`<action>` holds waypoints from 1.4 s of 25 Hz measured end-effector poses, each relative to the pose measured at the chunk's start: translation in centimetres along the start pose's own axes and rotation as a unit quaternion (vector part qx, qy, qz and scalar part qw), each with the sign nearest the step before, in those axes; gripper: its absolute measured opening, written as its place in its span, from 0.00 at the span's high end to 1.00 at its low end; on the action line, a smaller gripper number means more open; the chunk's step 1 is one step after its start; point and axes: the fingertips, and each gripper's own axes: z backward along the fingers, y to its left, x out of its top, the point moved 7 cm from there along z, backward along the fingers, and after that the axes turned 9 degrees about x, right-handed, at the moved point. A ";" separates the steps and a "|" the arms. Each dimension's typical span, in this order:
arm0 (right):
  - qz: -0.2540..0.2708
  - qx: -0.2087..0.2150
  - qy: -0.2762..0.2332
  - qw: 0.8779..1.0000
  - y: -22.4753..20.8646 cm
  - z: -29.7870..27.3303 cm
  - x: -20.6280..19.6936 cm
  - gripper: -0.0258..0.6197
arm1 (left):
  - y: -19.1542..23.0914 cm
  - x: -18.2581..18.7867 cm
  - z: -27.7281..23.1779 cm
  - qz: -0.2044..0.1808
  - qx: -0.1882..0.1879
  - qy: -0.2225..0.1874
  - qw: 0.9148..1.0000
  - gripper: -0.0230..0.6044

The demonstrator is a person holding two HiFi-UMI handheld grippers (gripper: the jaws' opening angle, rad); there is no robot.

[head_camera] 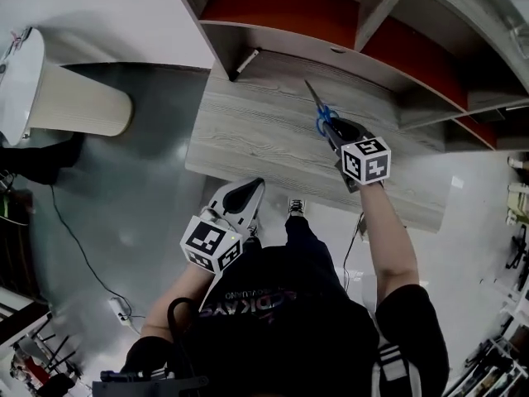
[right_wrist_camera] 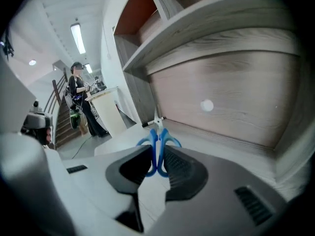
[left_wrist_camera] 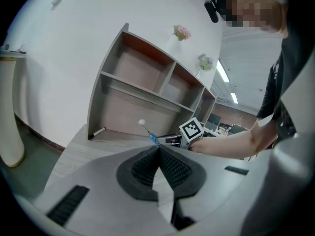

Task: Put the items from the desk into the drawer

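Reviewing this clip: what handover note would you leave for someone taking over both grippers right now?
Right gripper: shut on the blue-handled metal scissors, held above the grey wood-grain desk, blades toward the wooden shelf unit.
Left gripper: shut, empty, near the desk's front edge.
On the desk: a dark marker pen by the shelf unit's back panel.
Done: scissors picked up. Left: find the drawer, which no view shows, stow the scissors, then the marker.

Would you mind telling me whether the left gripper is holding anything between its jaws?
No, the left gripper has its jaws closed tip to tip, and nothing sits between them.
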 end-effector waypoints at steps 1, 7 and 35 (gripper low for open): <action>-0.003 -0.001 -0.009 1.000 0.7 0.5 0.1 0.82 | 0.1 0.1 0.2 -0.003 -0.005 -0.001 1.000 0.95; -0.019 -0.019 -0.067 0.997 4.5 3.9 0.8 0.82 | 0.8 0.9 0.8 -0.019 -0.040 -0.004 0.999 0.95; -0.117 -0.175 -0.220 0.952 19.0 16.1 -5.8 0.82 | -2.7 -0.2 3.8 -0.089 -0.237 0.021 0.967 0.95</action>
